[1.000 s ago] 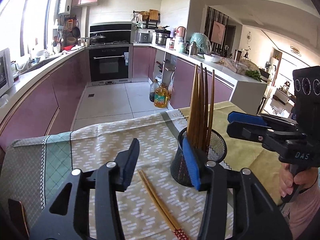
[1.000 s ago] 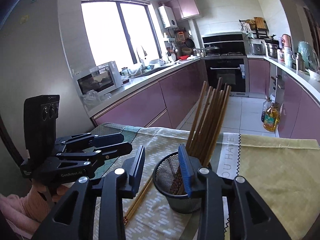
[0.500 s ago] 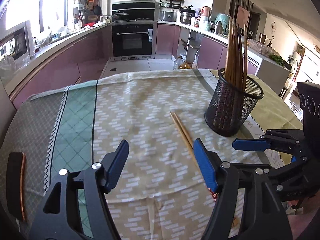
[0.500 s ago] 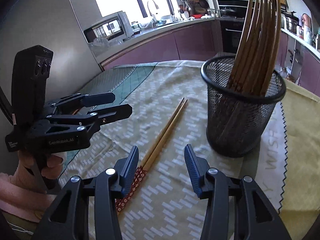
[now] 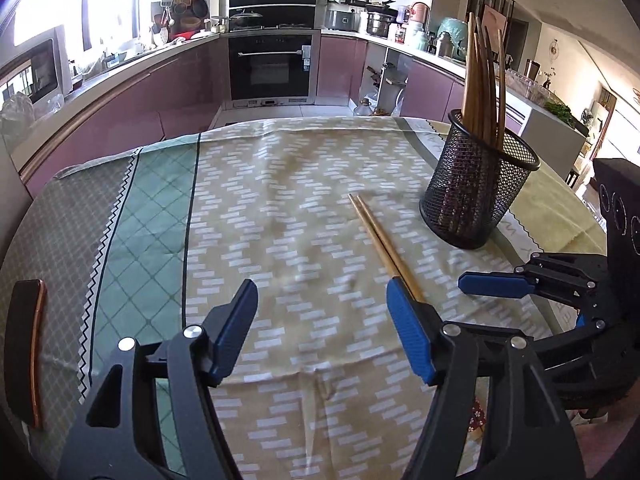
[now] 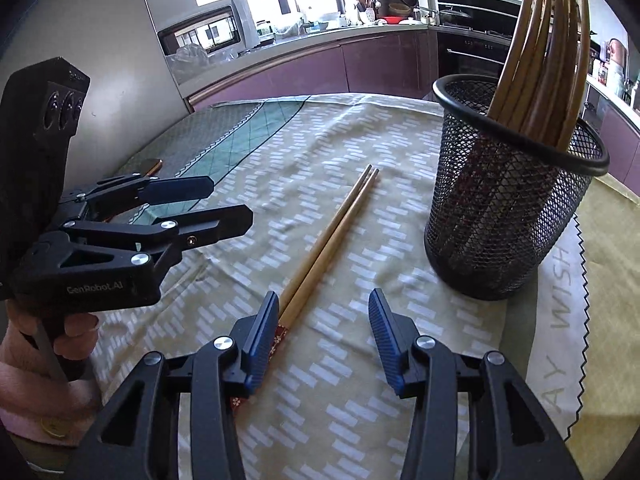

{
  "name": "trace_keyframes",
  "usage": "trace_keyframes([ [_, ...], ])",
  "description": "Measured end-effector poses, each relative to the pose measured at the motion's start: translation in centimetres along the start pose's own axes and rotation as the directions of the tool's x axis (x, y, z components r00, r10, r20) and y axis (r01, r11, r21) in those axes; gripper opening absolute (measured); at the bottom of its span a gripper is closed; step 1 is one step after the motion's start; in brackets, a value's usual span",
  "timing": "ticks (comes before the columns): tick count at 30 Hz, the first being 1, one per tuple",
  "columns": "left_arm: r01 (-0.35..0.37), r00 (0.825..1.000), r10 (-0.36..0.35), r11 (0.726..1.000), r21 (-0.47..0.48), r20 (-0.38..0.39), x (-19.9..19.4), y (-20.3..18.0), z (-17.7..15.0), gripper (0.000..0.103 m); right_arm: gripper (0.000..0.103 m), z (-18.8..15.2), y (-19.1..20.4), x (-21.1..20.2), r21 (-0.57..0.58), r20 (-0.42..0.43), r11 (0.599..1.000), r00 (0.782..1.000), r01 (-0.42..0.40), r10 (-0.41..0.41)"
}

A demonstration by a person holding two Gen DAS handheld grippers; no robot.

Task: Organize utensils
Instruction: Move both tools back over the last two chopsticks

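**Chopsticks on the cloth, both grippers low and unclenched**

Chopsticks first — a loose pair of light wooden chopsticks (image 6: 332,236) with red patterned ends lies side by side on the beige patterned tablecloth (image 5: 280,208), tips pointing toward the far kitchen. Just beside them stands a black wire-mesh cup (image 6: 508,208) upright, holding a bundle of darker brown chopsticks (image 6: 548,52) that lean to one side of the rim.

The right gripper (image 6: 324,340) hangs low over the red ends of the loose pair; its jaws have just been opening, and the pair runs along under the inner edge of its left finger (image 6: 260,344) — nothing is grasped. The left gripper (image 5: 320,328) sits released too, jaws just opened wider, with bare cloth between the blue pads. A hand (image 6: 52,336) in a pink sleeve holds it. A dark phone (image 5: 24,352) lies at the table's left edge.
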State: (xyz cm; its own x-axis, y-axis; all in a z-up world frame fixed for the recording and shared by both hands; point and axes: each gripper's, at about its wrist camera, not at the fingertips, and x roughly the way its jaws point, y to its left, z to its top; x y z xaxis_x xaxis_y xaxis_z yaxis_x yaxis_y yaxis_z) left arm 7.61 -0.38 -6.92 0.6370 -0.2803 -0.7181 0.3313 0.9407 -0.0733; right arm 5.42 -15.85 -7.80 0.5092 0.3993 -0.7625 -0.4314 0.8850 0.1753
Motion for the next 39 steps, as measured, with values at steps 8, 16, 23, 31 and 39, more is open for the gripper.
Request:
trace_keyframes([
  [8, 0.006, 1.0, -0.007, 1.0, -0.004, -0.004, 0.1, 0.0, -0.2, 0.066, 0.045, 0.1, -0.1, 0.3, -0.002, -0.006, 1.0, 1.0, 0.012, -0.012],
  [16, 0.01, 1.0, -0.01, 1.0, -0.005, -0.005, 0.2, 0.0, -0.2, 0.066, 0.045, 0.3, 0.0, 0.4, -0.007, -0.005, 1.0, 1.0, 0.022, -0.022],
  [23, 0.012, 1.0, -0.012, 1.0, -0.004, -0.007, 0.3, 0.0, -0.3, 0.066, 0.039, 0.1, -0.5, 0.3, 0.001, -0.01, 0.999, 0.999, 0.05, -0.05],
  [31, 0.011, 1.0, -0.011, 1.0, -0.007, -0.008, 0.4, 0.0, -0.5, 0.066, 0.037, 0.3, -0.9, -0.1, 0.041, 0.001, 0.999, 1.0, -0.015, 0.015],
  [39, 0.007, 1.0, -0.007, 1.0, -0.008, -0.012, 0.5, 0.0, -0.8, 0.066, 0.036, 0.5, -0.1, 0.8, 0.001, -0.017, 1.0, 1.0, 0.016, -0.016],
])
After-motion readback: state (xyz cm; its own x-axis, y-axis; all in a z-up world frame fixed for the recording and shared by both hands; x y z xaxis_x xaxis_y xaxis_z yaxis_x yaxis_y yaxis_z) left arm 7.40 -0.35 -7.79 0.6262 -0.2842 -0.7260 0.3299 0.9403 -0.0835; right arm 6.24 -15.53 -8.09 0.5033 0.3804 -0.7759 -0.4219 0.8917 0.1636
